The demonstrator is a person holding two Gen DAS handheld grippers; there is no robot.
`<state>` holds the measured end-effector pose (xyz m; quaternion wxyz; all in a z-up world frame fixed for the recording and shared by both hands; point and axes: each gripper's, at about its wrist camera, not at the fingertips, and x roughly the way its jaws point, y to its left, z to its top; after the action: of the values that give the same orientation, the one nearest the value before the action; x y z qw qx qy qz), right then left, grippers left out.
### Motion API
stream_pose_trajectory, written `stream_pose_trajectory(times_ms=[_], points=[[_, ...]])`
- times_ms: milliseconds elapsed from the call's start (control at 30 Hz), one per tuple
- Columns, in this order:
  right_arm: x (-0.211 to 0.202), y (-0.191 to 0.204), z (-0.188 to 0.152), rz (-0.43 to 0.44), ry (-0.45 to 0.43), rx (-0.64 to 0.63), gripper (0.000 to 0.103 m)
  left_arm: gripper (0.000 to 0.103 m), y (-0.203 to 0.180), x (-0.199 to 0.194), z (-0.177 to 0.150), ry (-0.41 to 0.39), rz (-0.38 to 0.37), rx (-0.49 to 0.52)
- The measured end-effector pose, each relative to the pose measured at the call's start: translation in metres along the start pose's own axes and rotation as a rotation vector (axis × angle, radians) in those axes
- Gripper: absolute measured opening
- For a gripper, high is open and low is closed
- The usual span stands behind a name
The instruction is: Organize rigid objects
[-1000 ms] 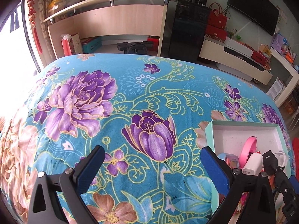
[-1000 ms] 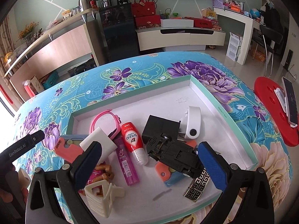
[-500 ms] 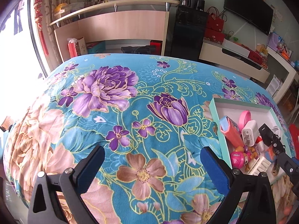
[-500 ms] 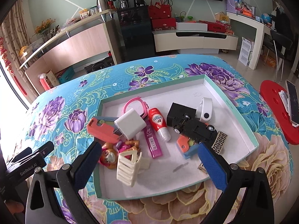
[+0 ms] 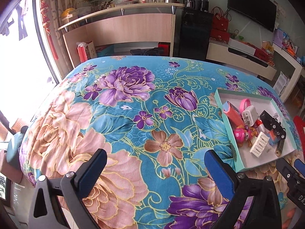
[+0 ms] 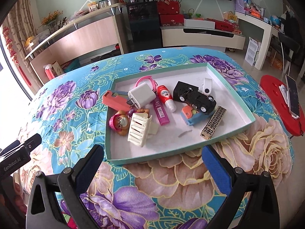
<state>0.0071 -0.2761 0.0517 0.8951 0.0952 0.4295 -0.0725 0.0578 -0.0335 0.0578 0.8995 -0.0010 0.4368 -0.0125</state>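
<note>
A shallow green-rimmed white box [image 6: 225, 84] lies on the floral tablecloth [image 6: 171, 181] and holds several small items: a black toy car [image 6: 196, 98], a white charger [image 6: 142, 95], a red-capped tube [image 6: 165, 97], a cream slotted clip [image 6: 138, 128], a pink-hatted dog figure [image 6: 119, 123] and a gold patterned bar [image 6: 213, 123]. My right gripper [image 6: 152, 164] hangs open just short of the box's near rim, holding nothing. My left gripper [image 5: 155, 168] is open over bare cloth, with the same box [image 5: 217, 97] off to its right.
A red stool [image 6: 274, 103] with a phone [image 6: 291, 95] on it stands right of the table. The table's front and left edges are close. Behind the table are a wooden counter [image 5: 122, 26], a black cabinet [image 5: 194, 28] and a low TV bench [image 6: 202, 36].
Both grippers have pulled back and up from the table. The box and its items look smaller and farther. The right gripper was over the box and is now before its near rim.
</note>
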Motion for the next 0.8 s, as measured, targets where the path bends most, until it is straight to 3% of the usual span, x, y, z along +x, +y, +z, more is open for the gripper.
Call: stream_pose_trajectory(times_ms=[233, 800], points=[[-0.007, 0.010, -0.023, 0.015, 0.005, 0.003, 0.102, 0.103, 0.007, -0.014, -0.023, -0.015, 0.017, 0.046], [-0.008, 0.040, -0.059, 0.035, -0.019, -0.047, 0.102, 0.103, 0.031, -0.004, -0.070, 0.036, 0.072, -0.018]])
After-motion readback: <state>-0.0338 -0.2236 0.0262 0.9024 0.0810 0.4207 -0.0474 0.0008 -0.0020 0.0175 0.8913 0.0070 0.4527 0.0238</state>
